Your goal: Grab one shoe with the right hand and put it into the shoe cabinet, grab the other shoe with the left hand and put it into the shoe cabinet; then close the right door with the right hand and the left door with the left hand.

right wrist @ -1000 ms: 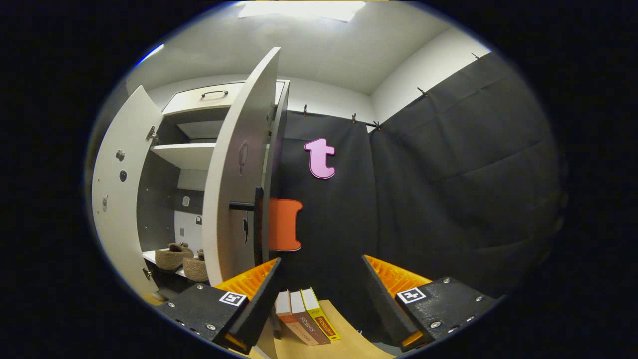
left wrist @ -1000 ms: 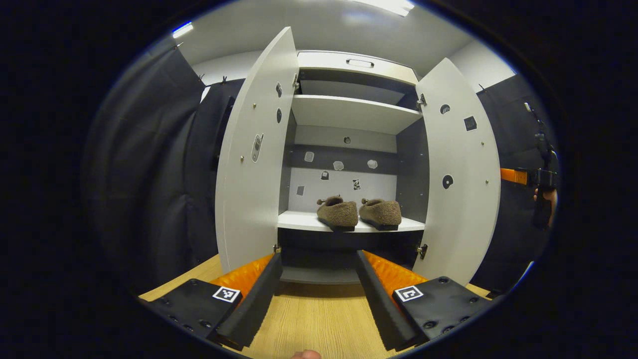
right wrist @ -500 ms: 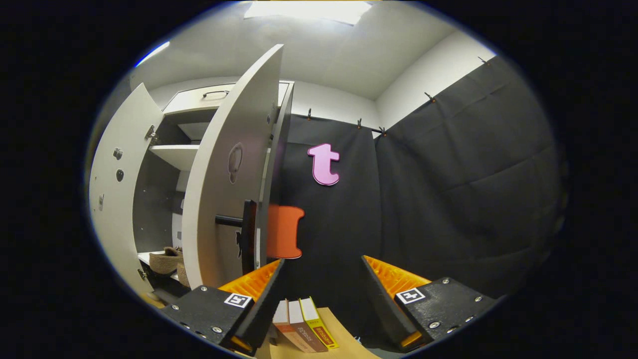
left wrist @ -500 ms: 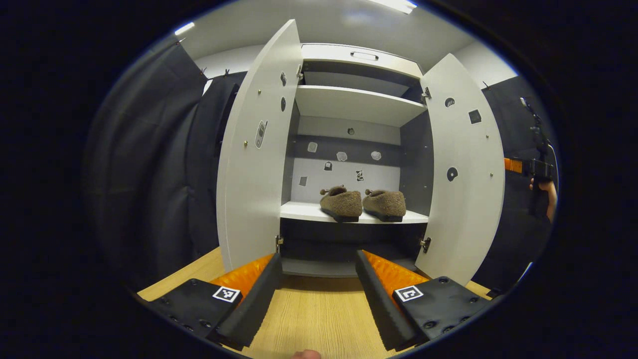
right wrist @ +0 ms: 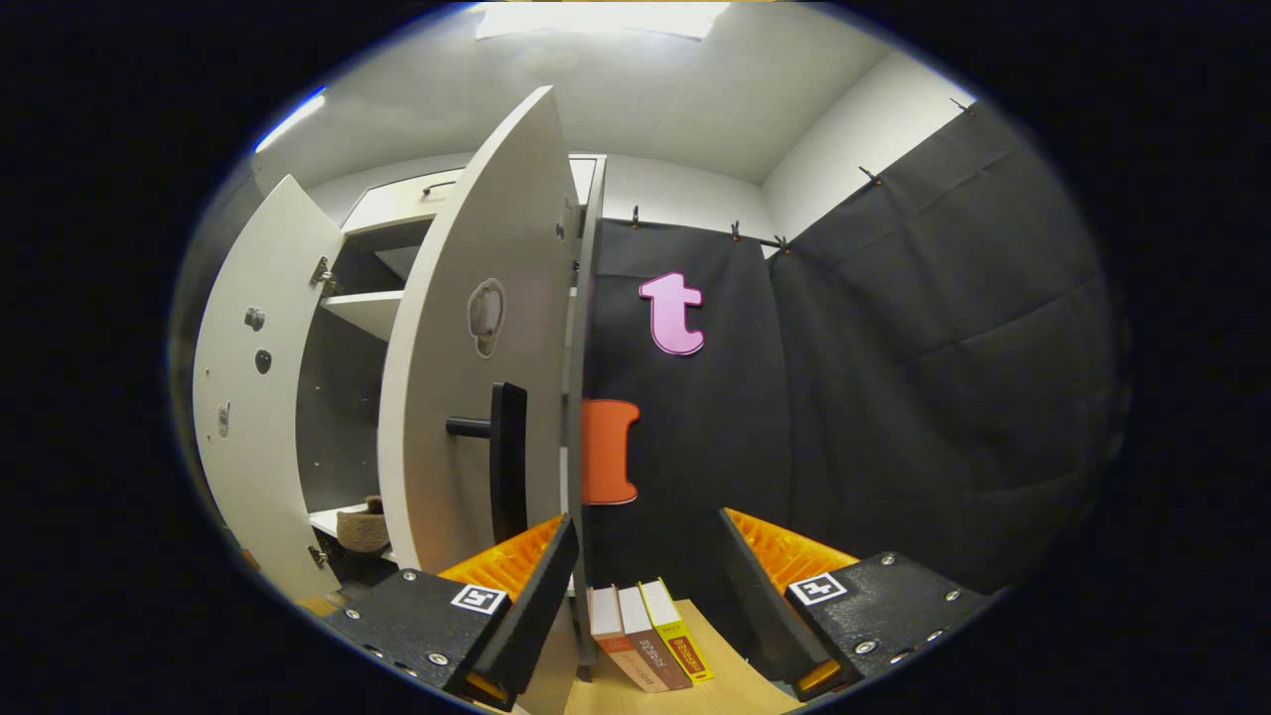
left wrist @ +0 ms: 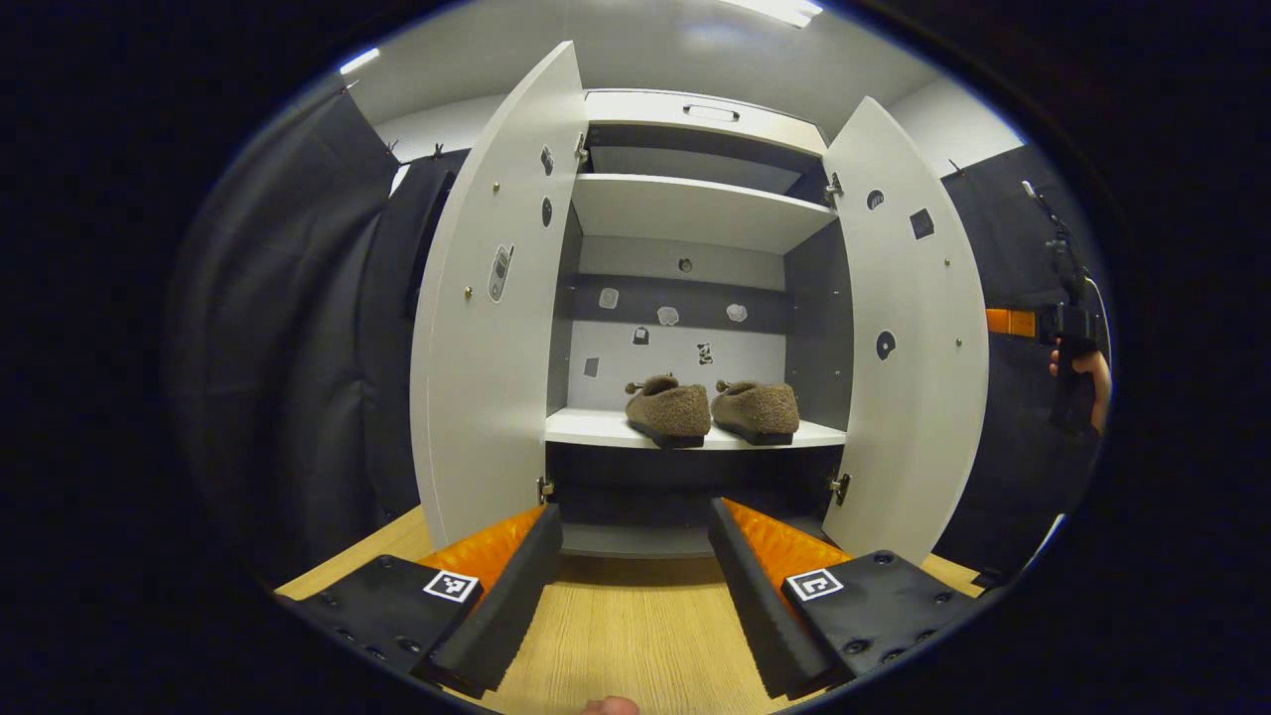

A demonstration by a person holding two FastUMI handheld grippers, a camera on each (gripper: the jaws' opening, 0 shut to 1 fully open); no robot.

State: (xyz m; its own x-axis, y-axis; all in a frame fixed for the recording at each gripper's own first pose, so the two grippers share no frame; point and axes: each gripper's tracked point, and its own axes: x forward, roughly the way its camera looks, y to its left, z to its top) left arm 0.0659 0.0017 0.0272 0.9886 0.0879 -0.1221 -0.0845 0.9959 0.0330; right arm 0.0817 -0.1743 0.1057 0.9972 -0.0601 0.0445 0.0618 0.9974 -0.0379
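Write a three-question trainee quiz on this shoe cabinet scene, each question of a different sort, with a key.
1. True or false: both brown fuzzy shoes sit on a shelf inside the tall white shoe cabinet.
2. Multiple choice: the cabinet's white doors are A) both shut, B) both open, C) only the left open.
3. Fill in: in the right gripper view, the right claw is open beside the right door's black ____.

Key: 1 true; 2 B, since the left door and the right door both stand open; 3 handle.
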